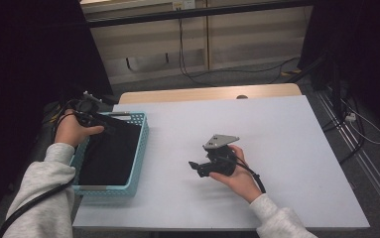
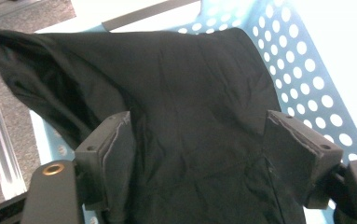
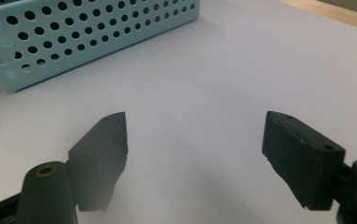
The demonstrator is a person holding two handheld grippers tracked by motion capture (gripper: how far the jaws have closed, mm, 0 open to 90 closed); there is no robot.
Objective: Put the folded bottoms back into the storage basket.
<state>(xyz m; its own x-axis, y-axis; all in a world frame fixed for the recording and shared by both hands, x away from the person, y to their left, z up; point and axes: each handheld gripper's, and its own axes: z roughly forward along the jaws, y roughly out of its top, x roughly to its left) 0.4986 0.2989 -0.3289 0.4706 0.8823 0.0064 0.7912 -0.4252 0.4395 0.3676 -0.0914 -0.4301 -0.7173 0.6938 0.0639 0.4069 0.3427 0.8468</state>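
Black cloth (image 2: 185, 121) lies in the blue basket (image 1: 139, 144) at the surface's left edge, long axis along the basket. Left tool (image 2: 199, 154) directly over it, jaws spread, cloth between but not pinched. Right tool (image 3: 195, 154) released, mid-surface, well apart; left nearer

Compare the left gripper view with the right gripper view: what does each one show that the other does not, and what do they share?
The left gripper view alone shows the black cloth lying in the basket, with the left gripper open just above it, and a strip of grey floor beside the basket. The right gripper view alone shows the right gripper open over the bare white table top, with nothing between its jaws, and the wooden table edge. Both show the light blue perforated basket.
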